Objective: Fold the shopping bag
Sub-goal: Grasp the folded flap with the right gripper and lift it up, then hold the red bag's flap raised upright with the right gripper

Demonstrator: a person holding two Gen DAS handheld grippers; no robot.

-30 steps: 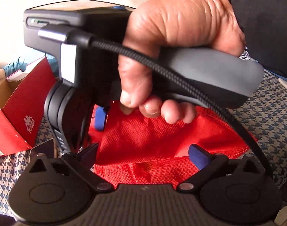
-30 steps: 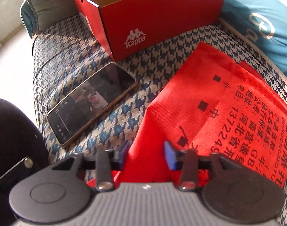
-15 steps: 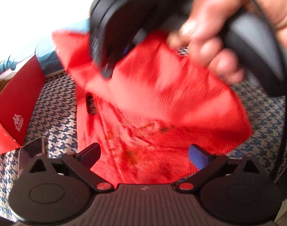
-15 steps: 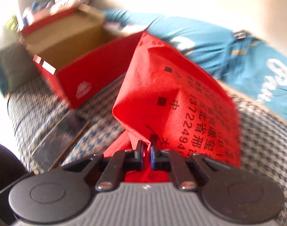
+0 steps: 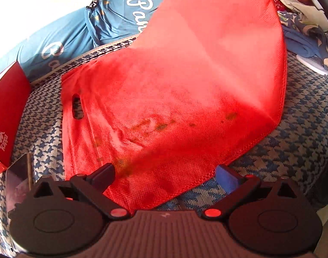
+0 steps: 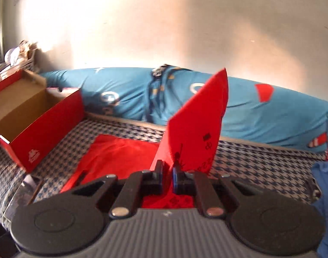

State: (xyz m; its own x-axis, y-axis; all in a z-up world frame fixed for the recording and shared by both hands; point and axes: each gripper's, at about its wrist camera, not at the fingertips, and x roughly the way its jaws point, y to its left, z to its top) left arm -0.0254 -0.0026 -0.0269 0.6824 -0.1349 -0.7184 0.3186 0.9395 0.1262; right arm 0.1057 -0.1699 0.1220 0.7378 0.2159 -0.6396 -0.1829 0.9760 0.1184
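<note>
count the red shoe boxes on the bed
1: the red shoe box stands open at the left edge of the bed, left of the red bag; more could be hidden behind the lifted bag.

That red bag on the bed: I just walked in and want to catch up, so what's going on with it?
A person with a handheld gripper in each hand is folding a red non-woven shopping bag on the houndstooth bedcover. The right gripper is shut on one edge of the bag and holds it lifted, so that part stands up in the air. The left gripper is open, low over the bag's near end, pinching nothing. A red Kappa shoebox sits open nearby.
</note>
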